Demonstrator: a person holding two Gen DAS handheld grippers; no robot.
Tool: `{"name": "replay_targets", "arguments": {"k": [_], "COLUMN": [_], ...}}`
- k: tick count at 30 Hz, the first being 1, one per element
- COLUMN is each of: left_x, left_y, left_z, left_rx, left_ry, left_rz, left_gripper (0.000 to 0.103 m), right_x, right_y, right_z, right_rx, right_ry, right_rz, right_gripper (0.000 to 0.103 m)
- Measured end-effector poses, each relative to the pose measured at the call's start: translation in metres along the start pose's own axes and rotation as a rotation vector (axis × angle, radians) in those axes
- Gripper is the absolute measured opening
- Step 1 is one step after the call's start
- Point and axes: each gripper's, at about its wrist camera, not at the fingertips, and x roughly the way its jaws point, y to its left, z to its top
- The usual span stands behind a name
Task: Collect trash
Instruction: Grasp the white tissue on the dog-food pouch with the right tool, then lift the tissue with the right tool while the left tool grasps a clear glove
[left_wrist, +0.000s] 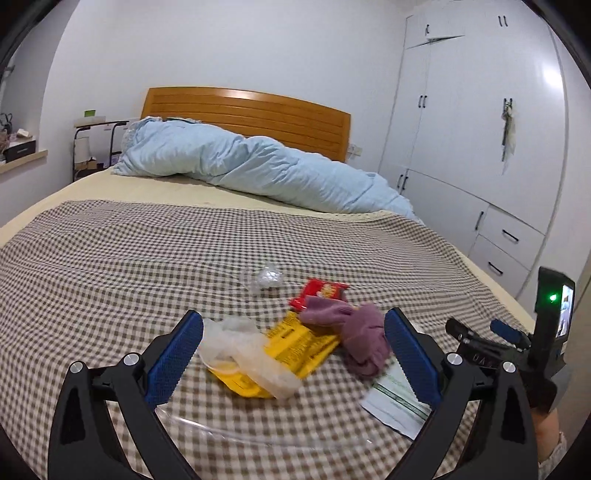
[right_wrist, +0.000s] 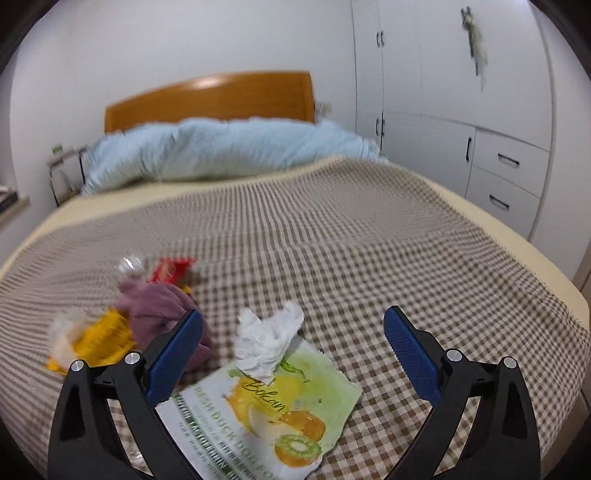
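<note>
Trash: a loose scatter of litter on the near end of a brown-and-cream checked bedspread; nothing has been picked up
Yellow item: a crinkled yellow printed foil wrapper with a limp clear plastic bag draped over its near end; both sit between the left tool's pads
Red item: a small red snack packet farther back, partly under a bunched mauve knitted sock or glove; the mauve piece looks like clothing, likely not for binning
Clear item: a crumpled ball of clear film, apart from the pile, toward the headboard
Paper items: a flat green-and-white pet food pouch printed with fruit, a crumpled white tissue resting on its far edge
Left gripper: fingers spread wide, empty; it hovers low over the yellow wrapper, seemingly lined up to pinch it
Right gripper: fingers spread wide, empty; it frames the tissue and pouch, probably its target
Background: a rumpled pale blue duvet piled by the wooden headboard; white wardrobes on the right
Bin: none in view
</note>
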Motion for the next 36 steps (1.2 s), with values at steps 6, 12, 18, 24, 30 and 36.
{"name": "replay_targets", "arguments": {"k": [6, 12, 18, 24, 30, 36], "left_x": [0.019, 0.035, 0.049, 0.065, 0.071, 0.079], "left_y": [0.014, 0.025, 0.029, 0.031, 0.035, 0.036], "left_z": [0.000, 0.002, 0.003, -0.002, -0.007, -0.011], "left_rx": [-0.004, -0.025, -0.029, -0.037, -0.040, -0.050], "left_ry": [0.036, 0.059, 0.082, 0.138, 0.160, 0.187], "left_rz": [0.030, 0.034, 0.042, 0.042, 0.044, 0.043], "left_gripper": [0.095, 0.095, 0.095, 0.095, 0.095, 0.095], "right_x": [0.040, 0.065, 0.081, 0.094, 0.080, 0.041], "right_y": [0.018, 0.028, 0.031, 0.023, 0.013, -0.004], "right_z": [-0.010, -0.015, -0.018, -0.021, -0.020, -0.009], "right_rx": [-0.080, -0.112, -0.132, -0.077, -0.033, 0.040], "right_ry": [0.089, 0.140, 0.200, 0.271, 0.227, 0.073], "right_rz": [-0.061, -0.069, -0.051, 0.024, 0.050, 0.058], "right_gripper": [0.094, 0.094, 0.094, 0.031, 0.013, 0.013]}}
